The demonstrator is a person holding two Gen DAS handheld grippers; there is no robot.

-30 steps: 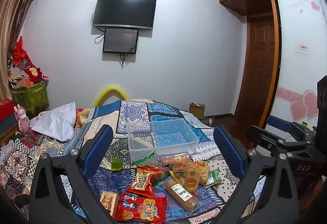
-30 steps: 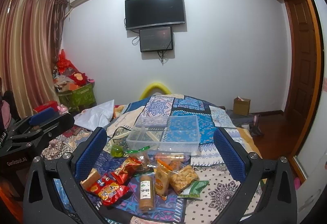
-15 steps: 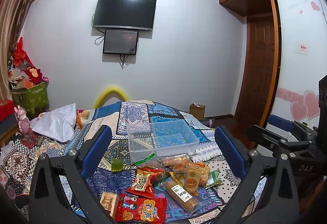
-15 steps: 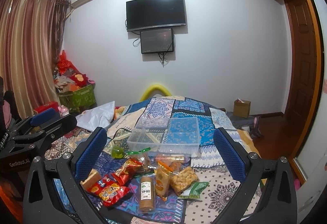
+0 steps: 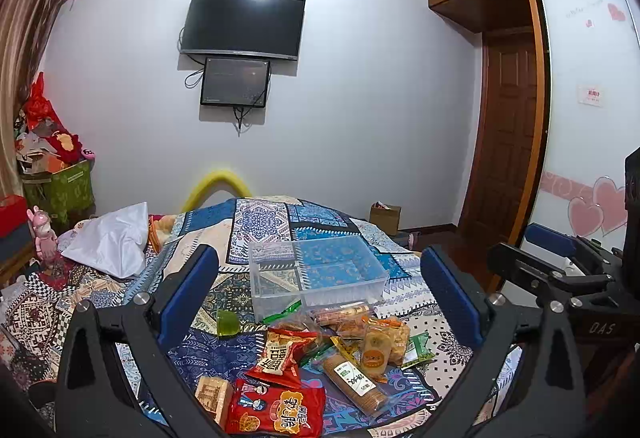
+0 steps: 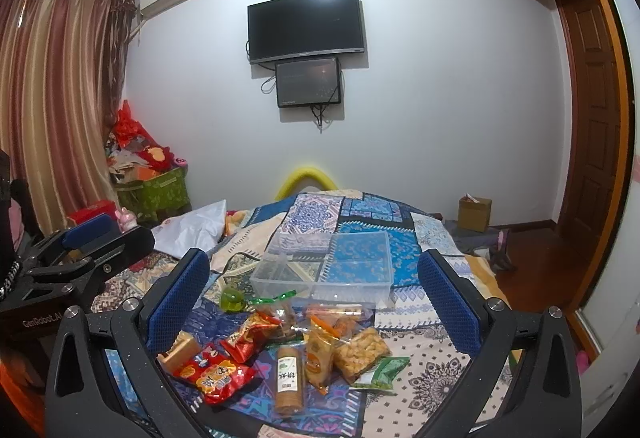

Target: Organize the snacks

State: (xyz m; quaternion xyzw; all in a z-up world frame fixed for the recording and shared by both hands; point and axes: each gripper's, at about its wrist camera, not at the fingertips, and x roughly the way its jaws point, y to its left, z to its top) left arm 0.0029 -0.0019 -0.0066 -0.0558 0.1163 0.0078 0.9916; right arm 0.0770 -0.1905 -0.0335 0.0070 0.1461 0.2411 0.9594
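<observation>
A pile of snack packets lies on a patterned bedspread: a red packet (image 5: 276,412) (image 6: 214,374), a biscuit roll (image 5: 352,378) (image 6: 289,378), an orange pouch (image 5: 376,348) (image 6: 320,356), a green packet (image 6: 382,370) and a green jelly cup (image 5: 228,323) (image 6: 232,298). An empty clear plastic box (image 5: 316,272) (image 6: 332,266) stands just behind them. My left gripper (image 5: 320,278) is open and empty above the pile. My right gripper (image 6: 316,282) is open and empty too. Each gripper shows in the other's view, the right one (image 5: 560,274) at right and the left one (image 6: 76,258) at left.
A white plastic bag (image 5: 112,242) lies on the bed at left. A green crate (image 6: 154,190) of clutter stands by the curtain. A cardboard box (image 6: 474,214) sits on the floor near the wooden door (image 6: 596,142). A TV (image 5: 242,24) hangs on the far wall.
Both views have shifted only slightly; the snacks and box sit a little lower in the right wrist view. Nothing was grasped or moved.
</observation>
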